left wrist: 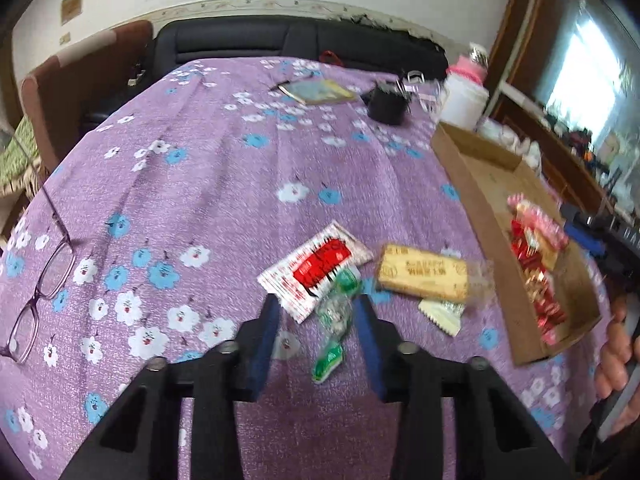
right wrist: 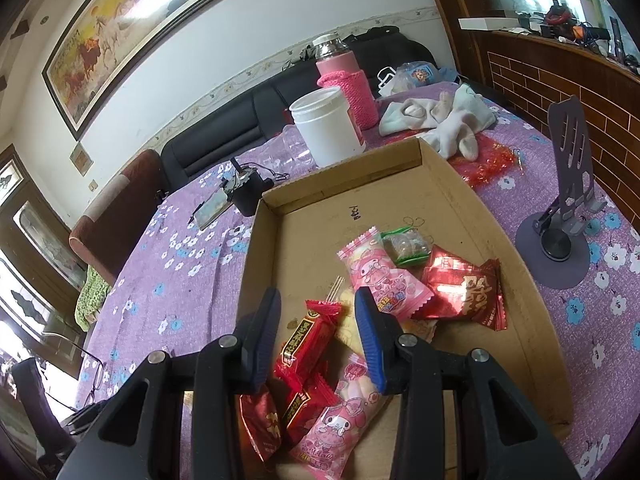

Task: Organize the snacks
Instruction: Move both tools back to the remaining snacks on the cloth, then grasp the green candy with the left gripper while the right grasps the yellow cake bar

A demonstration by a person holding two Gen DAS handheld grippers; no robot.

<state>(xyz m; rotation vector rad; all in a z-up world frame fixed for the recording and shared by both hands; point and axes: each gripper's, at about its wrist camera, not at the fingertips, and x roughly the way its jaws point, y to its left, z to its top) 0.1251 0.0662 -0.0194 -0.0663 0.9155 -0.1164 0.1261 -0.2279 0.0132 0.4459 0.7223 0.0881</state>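
Note:
On the purple flowered tablecloth lies a green-and-clear candy packet (left wrist: 334,320), between the fingers of my left gripper (left wrist: 316,308). It touches the right finger, with a gap to the left one, so the jaws stand open. Just beyond lie a red-and-white sachet (left wrist: 316,268), a yellow biscuit pack (left wrist: 424,276) and a small white packet (left wrist: 440,314). My right gripper (right wrist: 316,312) hovers open over the cardboard box (right wrist: 320,232), above a red packet (right wrist: 312,340). Pink (right wrist: 380,280), dark red (right wrist: 464,292) and green (right wrist: 406,246) packets also lie in the box.
Glasses (left wrist: 44,280) rest at the table's left edge. A booklet (left wrist: 316,92) and a black device (left wrist: 386,106) sit at the far side. A white jar (right wrist: 328,128), pink bottle (right wrist: 348,84), white cloths (right wrist: 440,120) and a phone stand (right wrist: 568,200) surround the box.

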